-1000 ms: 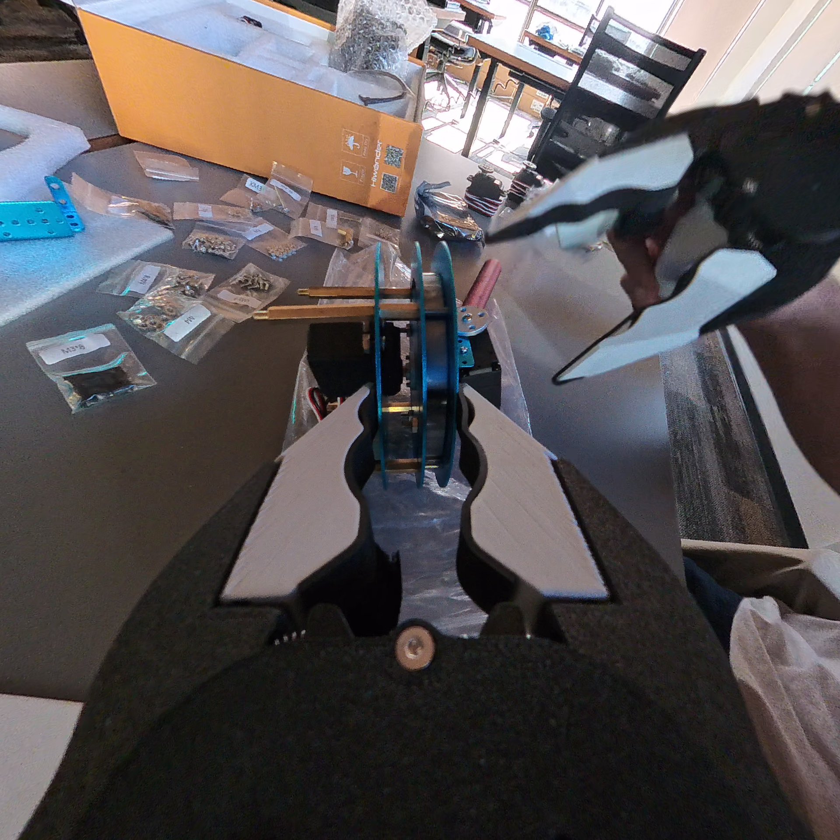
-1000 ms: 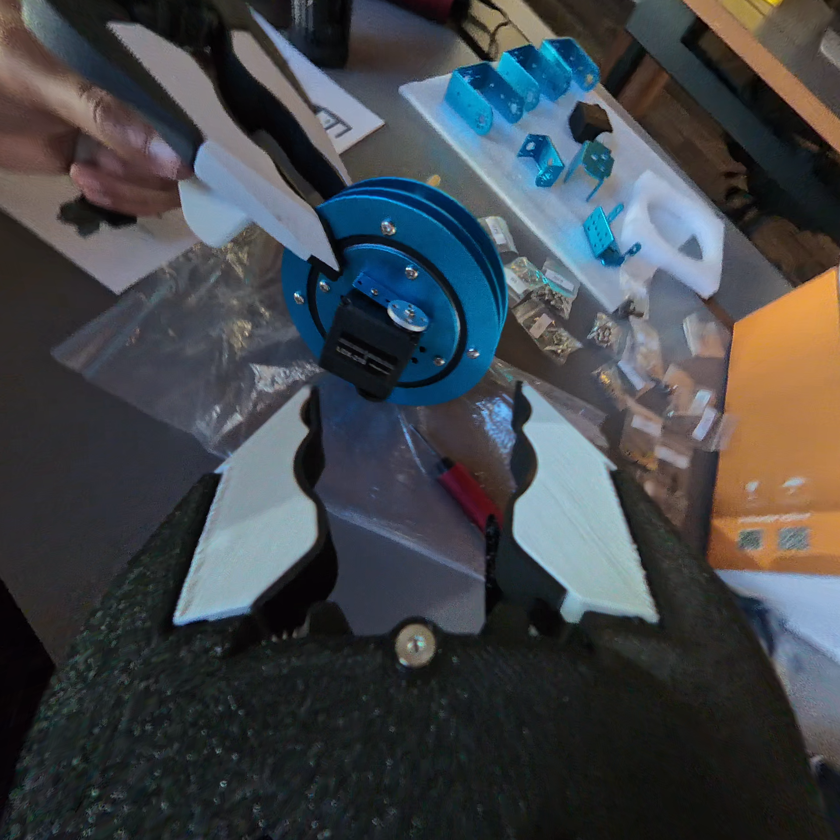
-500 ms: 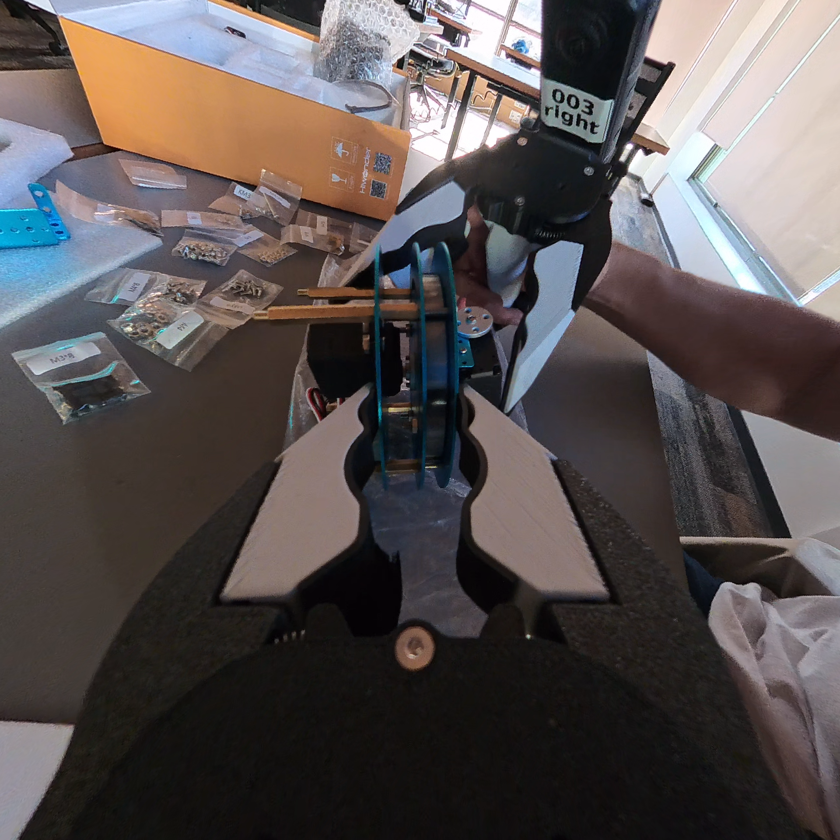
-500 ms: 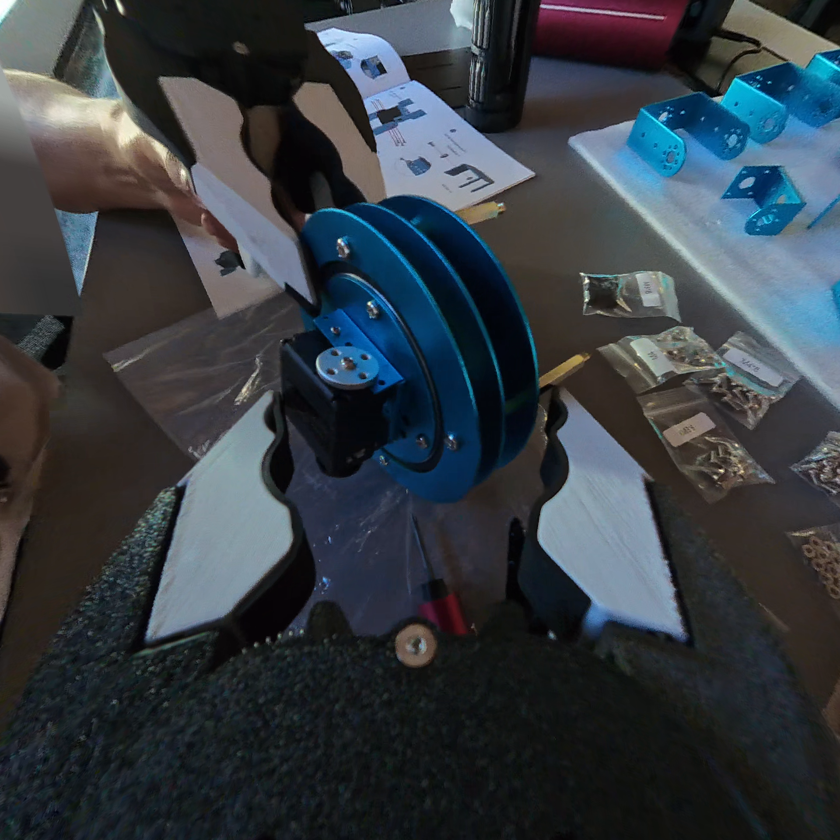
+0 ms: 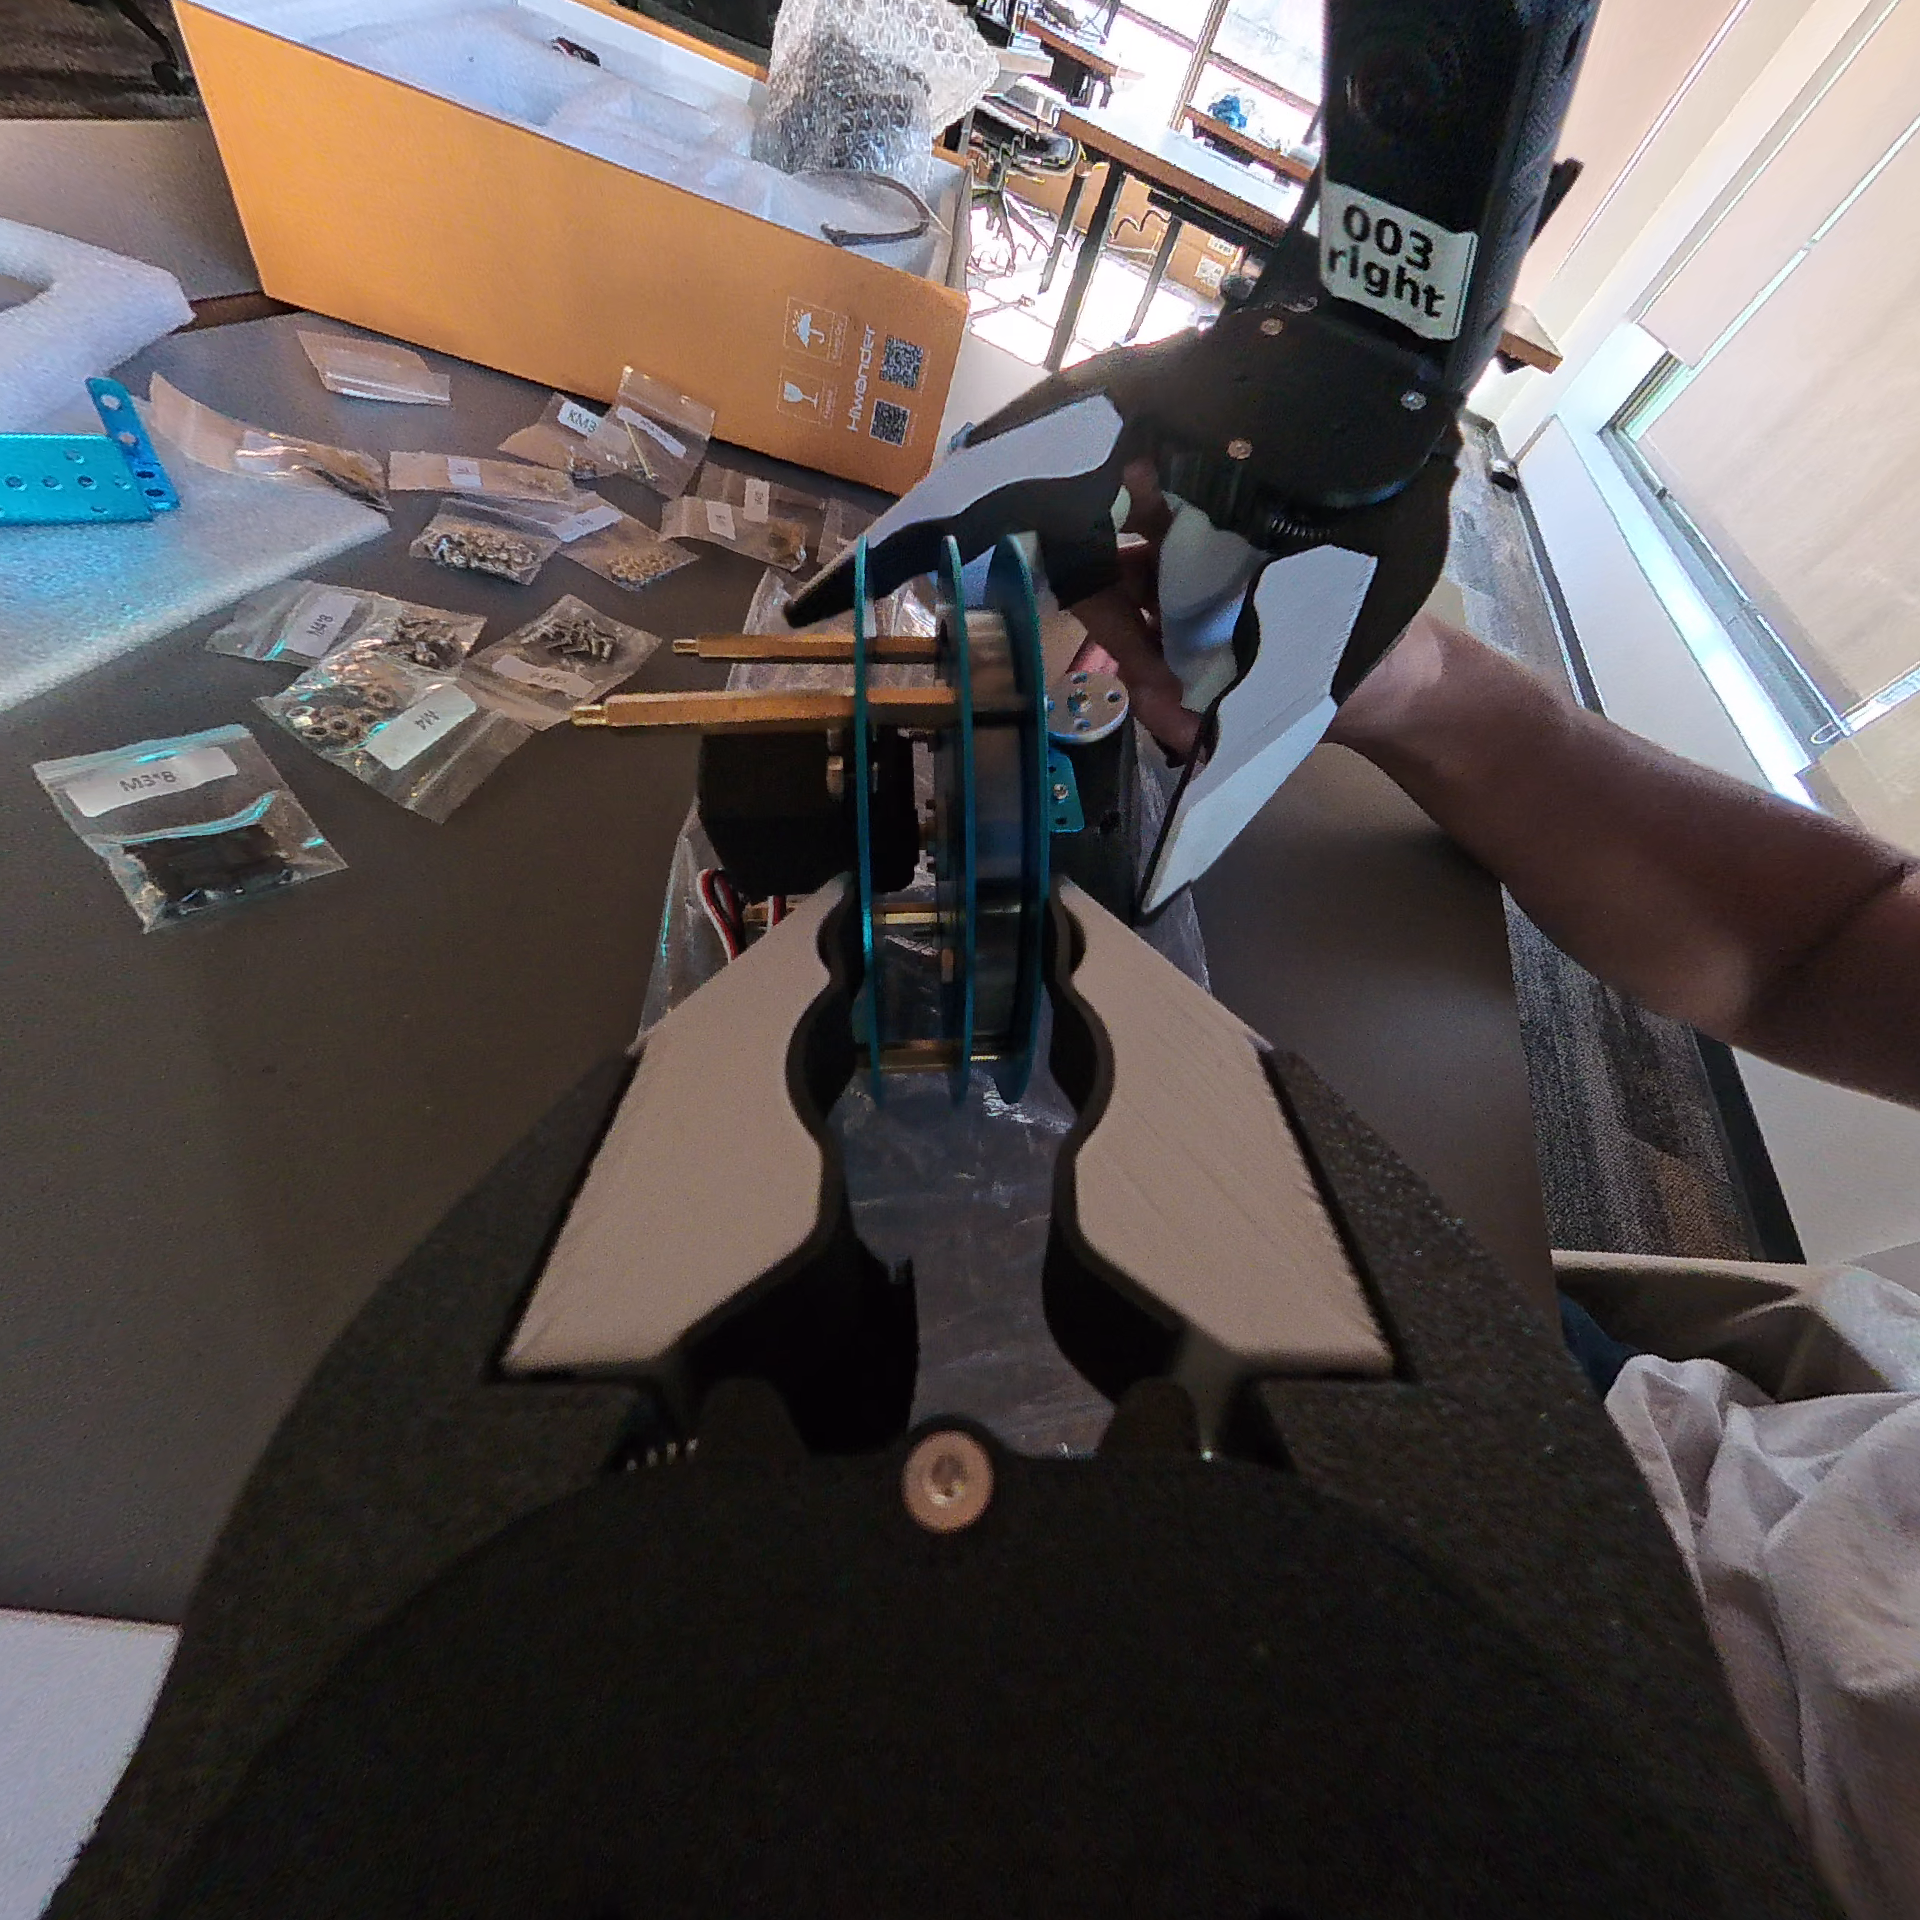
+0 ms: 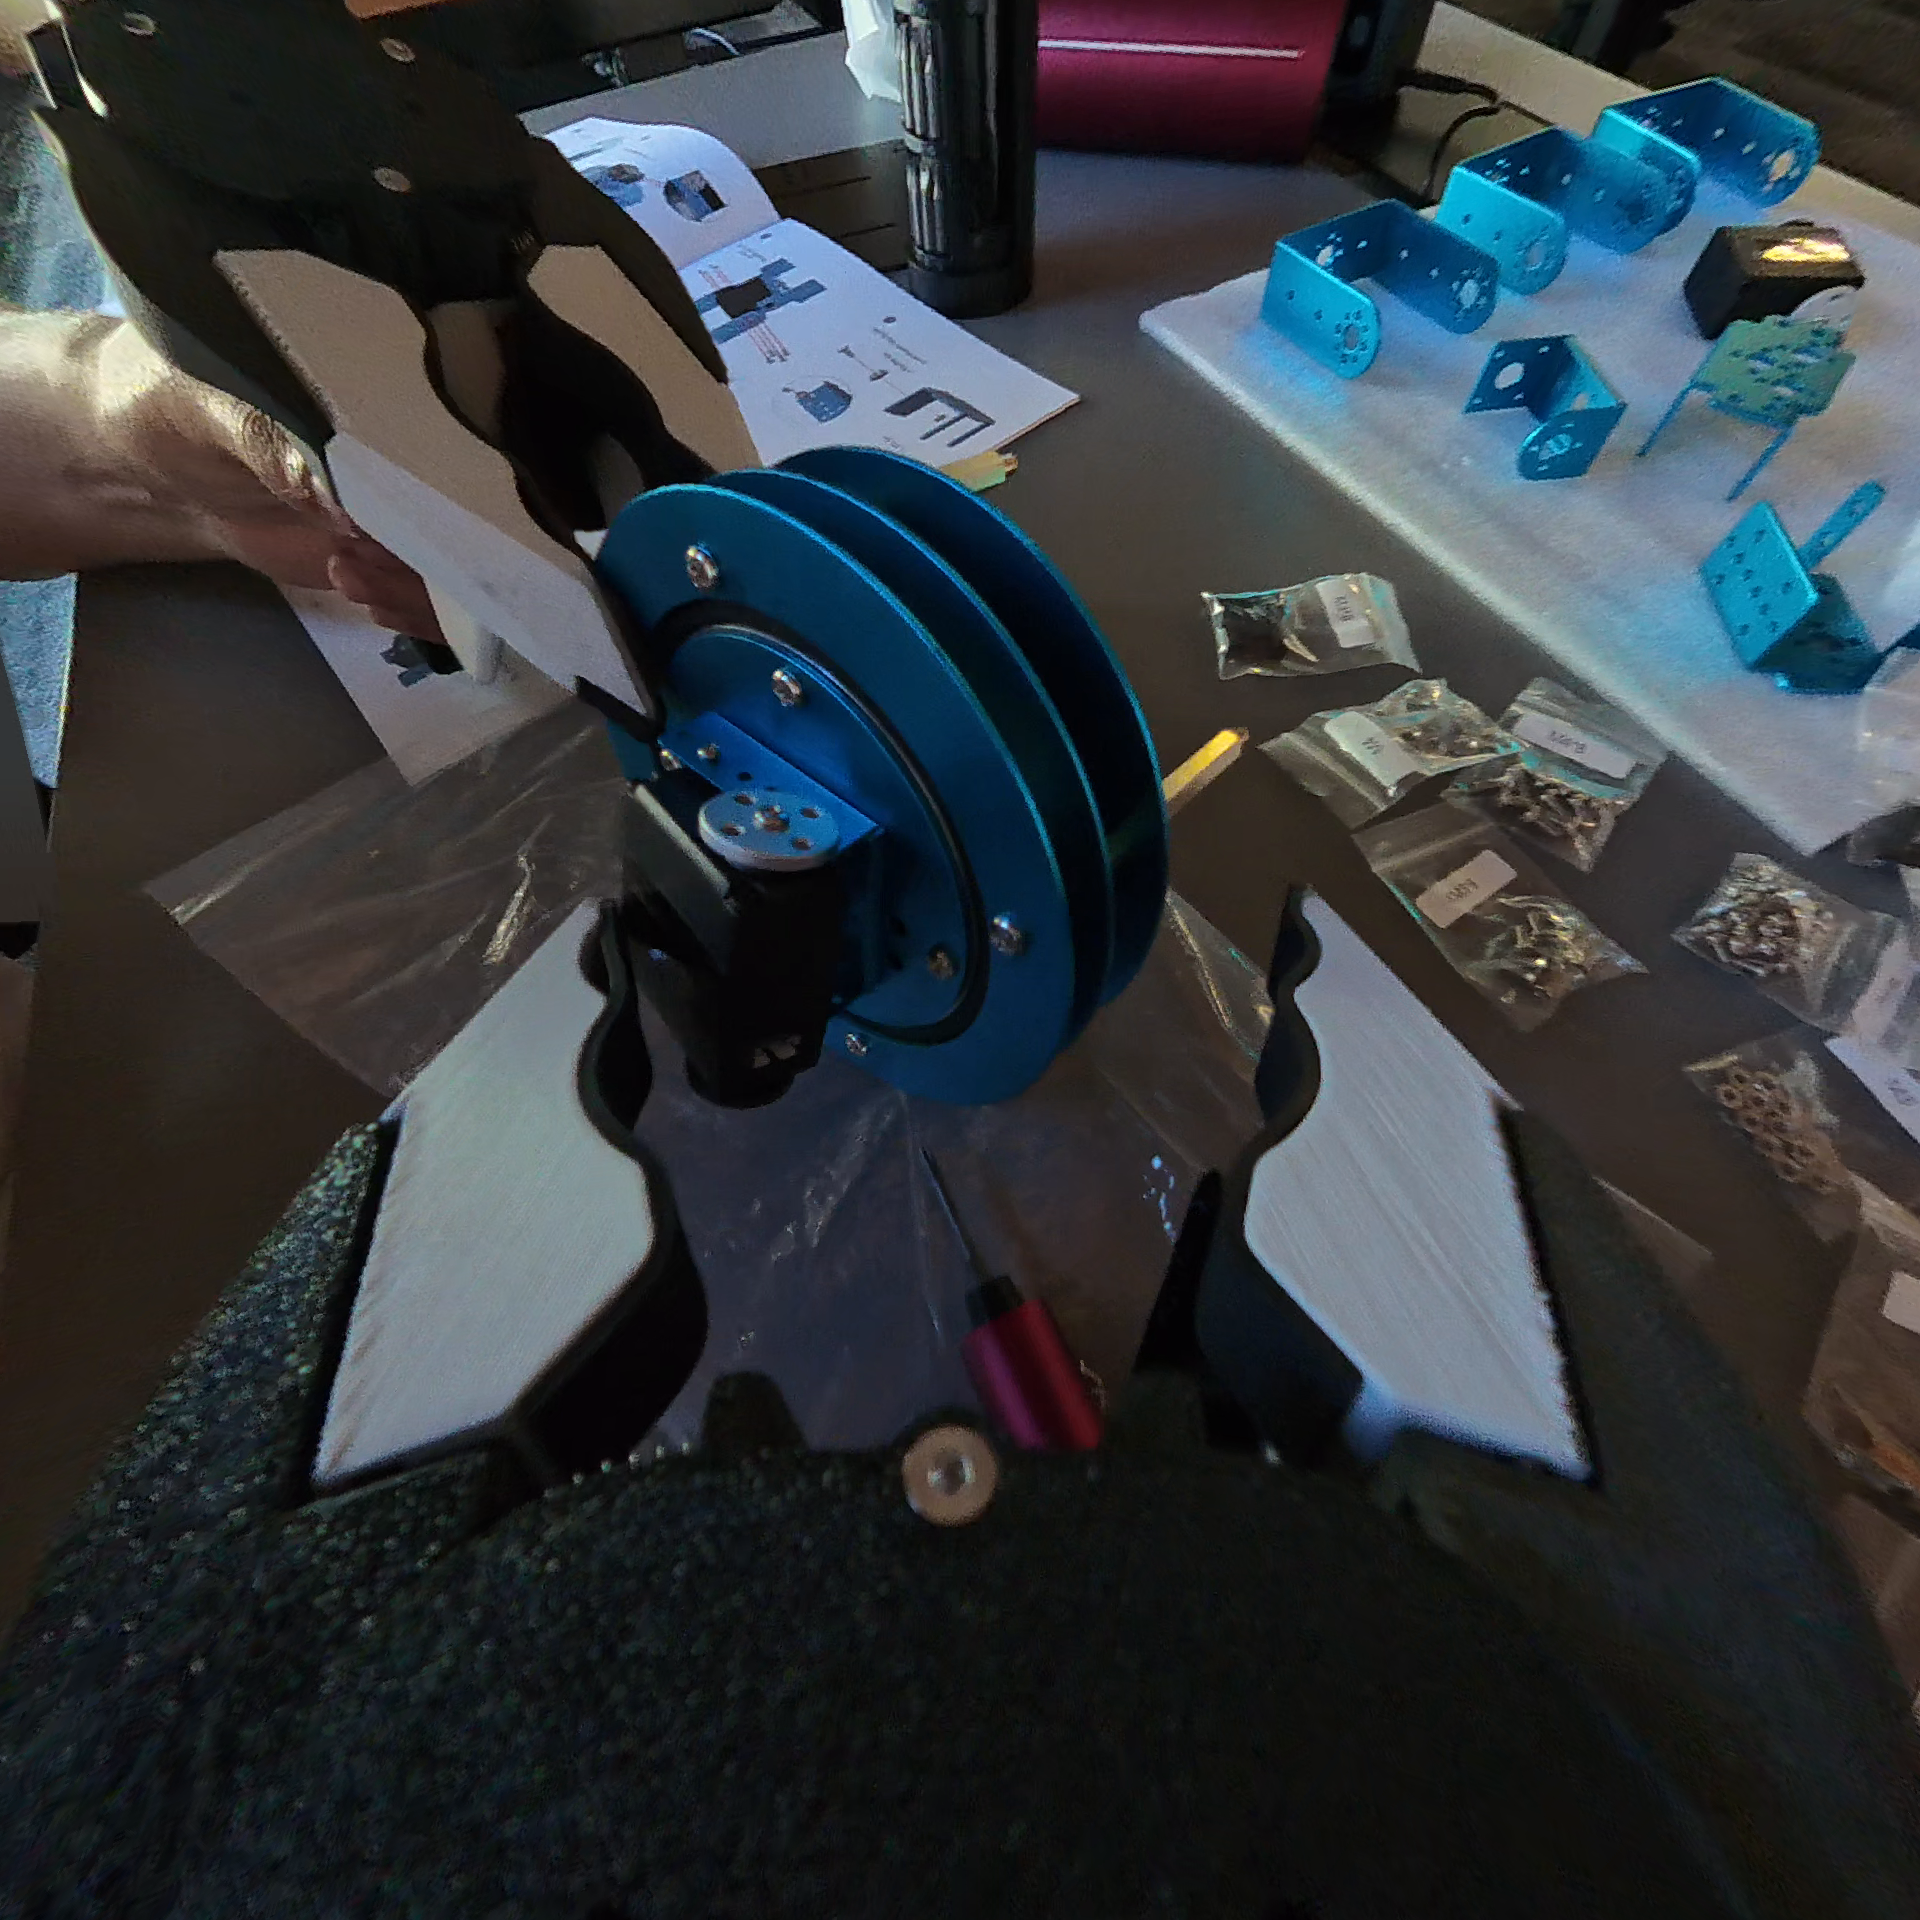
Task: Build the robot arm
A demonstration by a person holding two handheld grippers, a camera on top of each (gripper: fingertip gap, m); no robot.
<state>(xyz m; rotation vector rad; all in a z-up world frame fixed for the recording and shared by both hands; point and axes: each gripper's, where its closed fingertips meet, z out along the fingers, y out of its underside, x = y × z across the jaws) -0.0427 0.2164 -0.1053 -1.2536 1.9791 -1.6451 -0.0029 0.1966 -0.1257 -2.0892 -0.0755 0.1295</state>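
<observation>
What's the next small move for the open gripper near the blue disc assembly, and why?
Probably ease the right gripper forward and close it on the black servo block. The left gripper is clamped on the blue disc assembly, holding it above the plastic bag, while the right one stands open with the servo just inside its left finger.

Daylight floods in through blown-out windows (image 5: 1766, 499) at the left view's right edge, right wrist view dim and bluish, glare on the plastic sheet (image 6: 831, 1195), wide-angle bending at edges, near foreground soft.
</observation>
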